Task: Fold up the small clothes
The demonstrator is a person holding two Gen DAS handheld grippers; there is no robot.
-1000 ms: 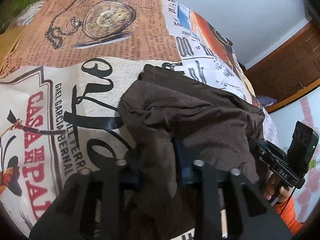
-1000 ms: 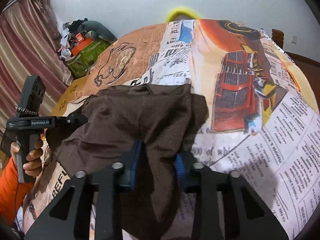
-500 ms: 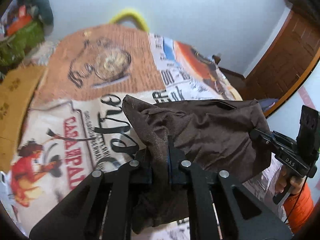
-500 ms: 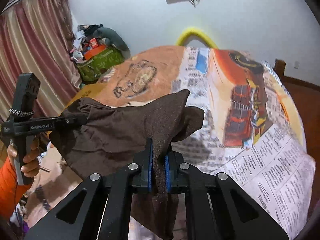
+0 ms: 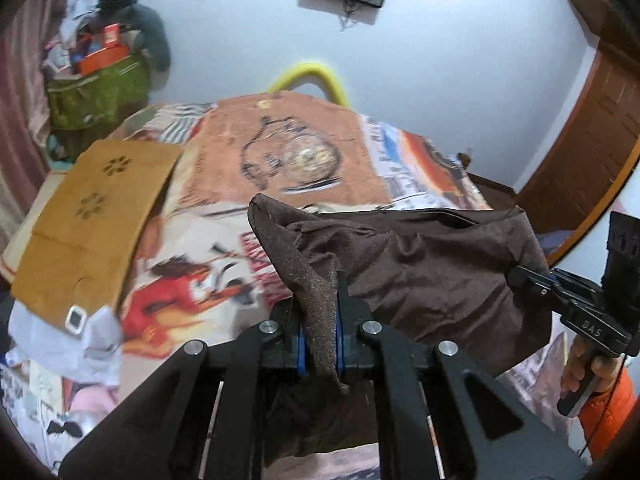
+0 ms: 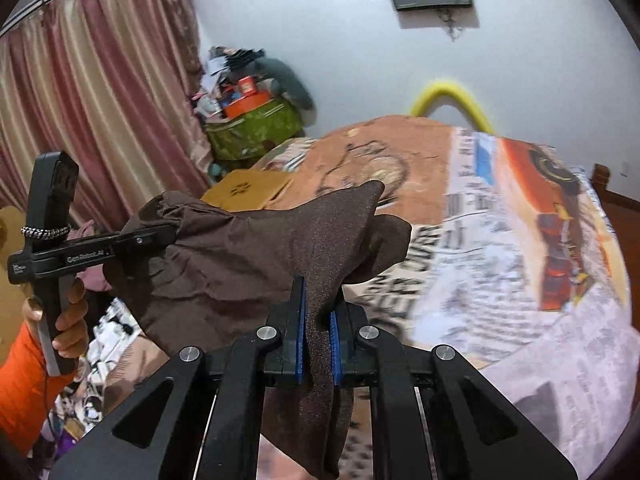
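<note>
- The brown garment (image 5: 424,276) hangs in the air, stretched between the two grippers above the bed (image 5: 304,148); it does not appear to touch the printed cover below.
- The left gripper (image 5: 320,332) is pressed together on one bunched corner of the cloth; a tip of fabric sticks up past the pads toward 11 o'clock in the left wrist view.
- The right gripper (image 6: 318,340) pinches the opposite corner the same way, with a strip of cloth hanging down between its arms toward 6 o'clock.
- In the right wrist view the left gripper sits at 9 o'clock, gripped by a hand (image 6: 64,320) in an orange sleeve; in the left wrist view the right gripper (image 5: 532,276) is at 3 o'clock.
- No fold shows yet: the cloth sags in loose wrinkles between the two grips, and I cannot tell what kind of garment it is.
- My judgement: this is early, with the piece picked up and spread. Laying it flat on the bed, folding and smoothing it all remain.
- A tan cardboard sheet (image 5: 96,216) lies on the bed at 9 o'clock in the left view, well apart from the cloth.
</note>
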